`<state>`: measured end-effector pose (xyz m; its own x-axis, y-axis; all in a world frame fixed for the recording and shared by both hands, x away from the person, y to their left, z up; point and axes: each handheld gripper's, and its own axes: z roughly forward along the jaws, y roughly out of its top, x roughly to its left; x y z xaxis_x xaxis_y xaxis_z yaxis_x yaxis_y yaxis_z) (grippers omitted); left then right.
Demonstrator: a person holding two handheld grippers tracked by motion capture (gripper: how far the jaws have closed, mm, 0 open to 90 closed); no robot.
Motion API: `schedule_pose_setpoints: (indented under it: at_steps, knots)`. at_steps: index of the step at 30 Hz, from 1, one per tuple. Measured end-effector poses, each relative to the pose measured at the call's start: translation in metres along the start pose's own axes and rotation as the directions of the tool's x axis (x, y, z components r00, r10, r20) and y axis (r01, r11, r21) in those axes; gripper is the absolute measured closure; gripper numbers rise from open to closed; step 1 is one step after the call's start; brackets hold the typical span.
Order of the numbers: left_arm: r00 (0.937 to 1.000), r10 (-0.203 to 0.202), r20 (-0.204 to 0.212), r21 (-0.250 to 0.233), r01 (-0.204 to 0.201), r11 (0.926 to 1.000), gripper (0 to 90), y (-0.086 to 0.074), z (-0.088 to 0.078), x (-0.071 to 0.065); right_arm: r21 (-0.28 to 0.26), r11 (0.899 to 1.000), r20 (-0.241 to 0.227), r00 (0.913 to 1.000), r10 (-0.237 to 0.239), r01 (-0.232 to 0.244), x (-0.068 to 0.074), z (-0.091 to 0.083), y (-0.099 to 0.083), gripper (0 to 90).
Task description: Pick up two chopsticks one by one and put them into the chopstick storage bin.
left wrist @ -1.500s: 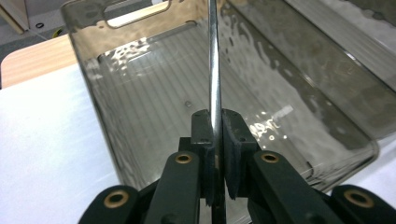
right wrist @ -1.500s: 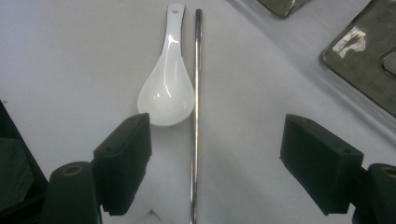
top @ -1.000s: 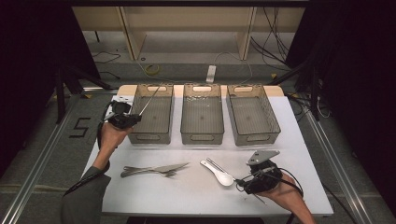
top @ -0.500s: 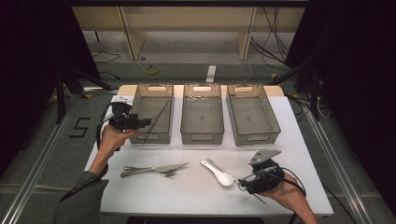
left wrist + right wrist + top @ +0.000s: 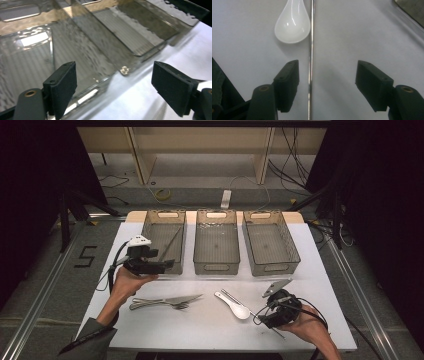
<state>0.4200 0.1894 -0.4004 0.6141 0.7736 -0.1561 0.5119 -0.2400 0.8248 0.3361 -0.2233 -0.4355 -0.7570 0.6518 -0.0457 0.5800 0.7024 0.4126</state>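
- My left gripper (image 5: 167,265) sits at the near end of the left bin (image 5: 150,227), level with its front rim, and its jaws have just been opening; in the left gripper view they stand wide apart with nothing between the pads (image 5: 63,85).
- A thin metal rod (image 5: 171,245) leans inside that left bin, one end near the front wall and the other up toward the right wall.
- My right gripper (image 5: 327,82) hovers low over the white table (image 5: 210,330) at the near right, and its jaws have just been closing a little; they are still spread.
- A slim metal chopstick (image 5: 311,50) lies on the table between those jaws, nearer one pad, and neither pad touches it.
- A white ceramic spoon (image 5: 293,23) lies just beside the chopstick, bowl toward my gripper.
- In the high view, the spoon (image 5: 235,306) rests left of my right gripper (image 5: 264,319), in the middle of the near table.
- A fork and knife cluster (image 5: 167,301) lies on the table below my left hand (image 5: 127,282).
- The middle bin (image 5: 216,265) and right bin (image 5: 290,245) stand beside the left one in a row.
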Motion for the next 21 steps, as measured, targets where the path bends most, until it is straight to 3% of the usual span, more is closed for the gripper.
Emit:
schedule_pose_setpoints:
  at_steps: [2,5,12,21]
  knots:
    - [0.9995,0.031,0.009,0.002,-0.031,0.9995,19.2,-0.003,-0.002,-0.007,0.004,1.0,-0.01,0.9999,-0.006,0.006,0.0,0.002,0.001,40.1]
    - [0.9986,0.031,0.043,-0.02,-0.03,0.9994,18.9,-0.008,-0.005,-0.016,0.03,1.0,-0.017,0.9998,-0.007,0.007,0.001,0.004,0.005,44.3]
    - [0.9965,0.038,0.074,-0.035,-0.036,0.9988,18.4,-0.025,-0.007,-0.028,0.079,0.997,-0.019,0.9997,0.012,-0.011,0.005,0.012,0.014,53.3]
    - [0.9938,0.072,0.084,-0.057,-0.068,0.9961,17.3,-0.035,-0.017,-0.044,0.144,0.99,-0.056,0.9982,0.022,-0.013,0.002,0.025,0.022,61.5]
